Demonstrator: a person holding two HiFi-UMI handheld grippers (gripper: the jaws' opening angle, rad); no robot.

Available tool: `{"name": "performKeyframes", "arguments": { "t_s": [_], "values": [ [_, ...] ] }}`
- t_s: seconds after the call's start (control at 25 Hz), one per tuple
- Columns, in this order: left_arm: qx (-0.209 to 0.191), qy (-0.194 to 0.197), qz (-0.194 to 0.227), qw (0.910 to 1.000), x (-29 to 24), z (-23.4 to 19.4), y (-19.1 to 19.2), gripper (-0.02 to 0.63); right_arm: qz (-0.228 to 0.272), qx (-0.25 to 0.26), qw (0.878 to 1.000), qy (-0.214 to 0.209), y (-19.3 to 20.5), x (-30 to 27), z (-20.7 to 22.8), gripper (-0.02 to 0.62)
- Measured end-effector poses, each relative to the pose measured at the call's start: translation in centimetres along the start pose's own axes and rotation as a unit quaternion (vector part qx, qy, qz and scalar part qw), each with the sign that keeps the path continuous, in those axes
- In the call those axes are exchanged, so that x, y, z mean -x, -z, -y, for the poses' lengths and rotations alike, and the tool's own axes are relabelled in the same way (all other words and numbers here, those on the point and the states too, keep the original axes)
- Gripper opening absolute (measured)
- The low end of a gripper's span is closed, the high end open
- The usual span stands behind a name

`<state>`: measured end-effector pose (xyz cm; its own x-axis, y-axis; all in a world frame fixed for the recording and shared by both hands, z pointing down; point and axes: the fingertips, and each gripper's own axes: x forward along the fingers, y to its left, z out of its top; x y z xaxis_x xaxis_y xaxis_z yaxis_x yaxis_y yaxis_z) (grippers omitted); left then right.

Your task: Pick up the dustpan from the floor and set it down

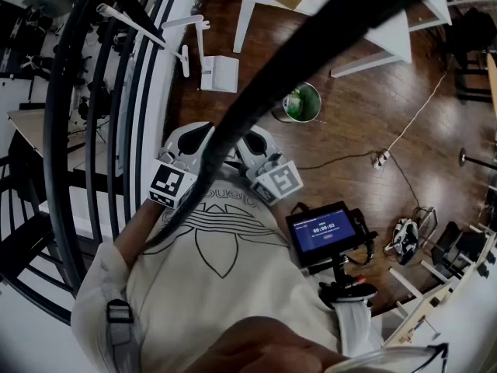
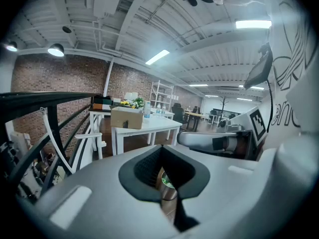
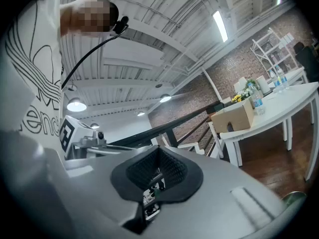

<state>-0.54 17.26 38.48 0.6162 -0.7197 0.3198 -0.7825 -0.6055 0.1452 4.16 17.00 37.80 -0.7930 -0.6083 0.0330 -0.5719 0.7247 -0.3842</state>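
Observation:
The white dustpan [image 1: 220, 72] stands on the wooden floor ahead of me, its long handle [image 1: 200, 37] rising toward the railing. Both grippers are held close to my chest, well short of it. My left gripper [image 1: 203, 130] is shut with nothing in it; in its own view the jaws [image 2: 172, 203] meet, and a steel bin shows through the hollow between the pads. My right gripper [image 1: 252, 136] is beside it, and its jaws [image 3: 149, 203] also look closed and empty. Each gripper's marker cube shows in the other's view.
A steel bin with a green liner [image 1: 301, 103] stands right of the dustpan. A white broom-like stick [image 1: 147, 29] leans by the black railing [image 1: 93, 130] on the left. White tables [image 1: 388, 29] lie beyond. A power strip and cable [image 1: 380, 159] cross the floor at right.

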Motion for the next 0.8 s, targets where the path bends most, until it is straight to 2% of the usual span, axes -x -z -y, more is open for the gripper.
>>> {"name": "performKeyframes", "arguments": {
  "t_s": [0.12, 0.24, 0.44, 0.6, 0.72, 0.8],
  "values": [
    [0.018, -0.026, 0.023, 0.9993, -0.7, -1.4, -0.4, 0.021, 0.005, 0.014, 1.0, -0.001, -0.6, -0.9, 1.5, 0.002],
    [0.023, -0.033, 0.026, 0.9988, -1.1, -3.2, -0.9, 0.02, -0.004, 0.016, 1.0, 0.01, -0.6, -2.0, 2.4, 0.002],
    [0.007, -0.004, 0.041, 0.9991, -2.4, -6.7, -4.0, 0.02, -0.018, 0.036, 0.999, -0.001, -1.9, -6.4, 2.3, 0.003],
    [0.016, 0.01, 0.016, 0.9997, -6.3, -11.1, -1.9, 0.02, -0.045, 0.034, 0.998, 0.0, -0.7, -10.7, 4.8, 0.003],
    [0.018, 0.019, -0.006, 0.9996, -7.6, -13.0, 0.2, 0.021, -0.049, 0.039, 0.998, 0.008, -0.8, -11.7, 5.7, 0.002],
    [0.019, 0.028, -0.001, 0.9994, -7.8, -13.0, -0.7, 0.021, -0.049, 0.036, 0.998, 0.012, -1.3, -11.6, 6.0, 0.003]
  ]
}}
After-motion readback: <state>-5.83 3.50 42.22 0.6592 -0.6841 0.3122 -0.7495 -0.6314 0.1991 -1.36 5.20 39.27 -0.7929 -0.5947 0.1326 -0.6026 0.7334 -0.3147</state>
